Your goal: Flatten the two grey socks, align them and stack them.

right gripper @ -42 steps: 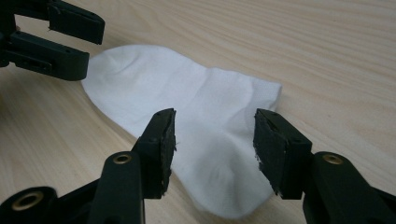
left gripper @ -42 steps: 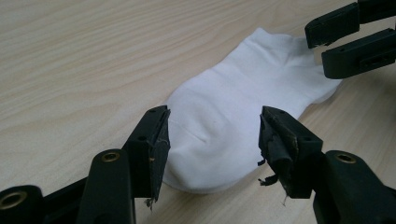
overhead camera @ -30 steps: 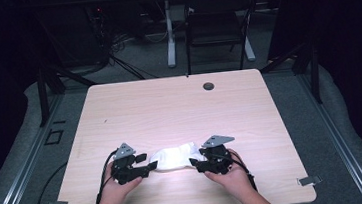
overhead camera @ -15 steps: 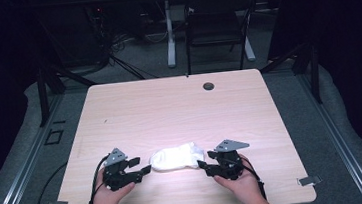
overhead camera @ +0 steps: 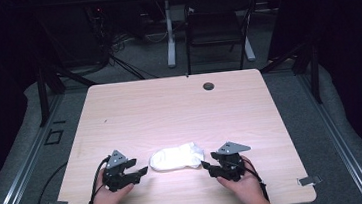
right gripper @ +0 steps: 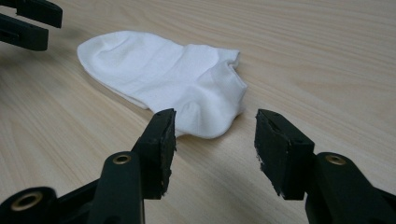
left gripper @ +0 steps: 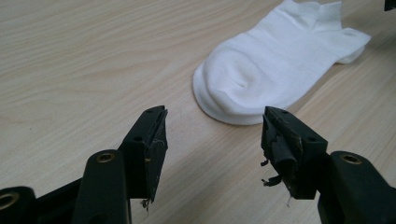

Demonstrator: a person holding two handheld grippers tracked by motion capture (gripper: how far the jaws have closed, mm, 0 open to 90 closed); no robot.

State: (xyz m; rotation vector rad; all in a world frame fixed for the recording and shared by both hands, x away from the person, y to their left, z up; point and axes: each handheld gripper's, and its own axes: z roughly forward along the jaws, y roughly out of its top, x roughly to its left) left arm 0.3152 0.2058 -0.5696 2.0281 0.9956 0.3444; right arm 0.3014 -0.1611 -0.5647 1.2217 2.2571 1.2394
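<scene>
Both your hands have backed off the sock (overhead camera: 176, 158). A second ago the two grippers sat right against it, one at each end; now they stand apart from it, nearer your edge of the counter (overhead camera: 179, 107), and the sock lies by itself between them.

Left gripper (overhead camera: 143, 171): jaws wide, nothing between them. In the left gripper view the rounded toe end of the sock (left gripper: 275, 65) lies just ahead of the tips, clear of both pads, with bare wood showing in the gap.

Right gripper (overhead camera: 205, 165): jaws also wide and empty, though they have just been closing a little, with nothing between them. In the right gripper view the cuff and heel end of the sock (right gripper: 173, 79) lies just beyond the left jaw tip, not touched.

The sock itself looks changed too: earlier it showed as a wider, flatter patch; now it reads as a compact shape, toe towards your left, cuff towards your right. From the close views it looks like two layers lying on each other, though you cannot tell for sure whether that is one sock folded or a pair stacked.

Judgement: you have let go on both sides, so this step on the sock looks finished, or you are lining up a fresh grasp. Nothing is held at present.
</scene>
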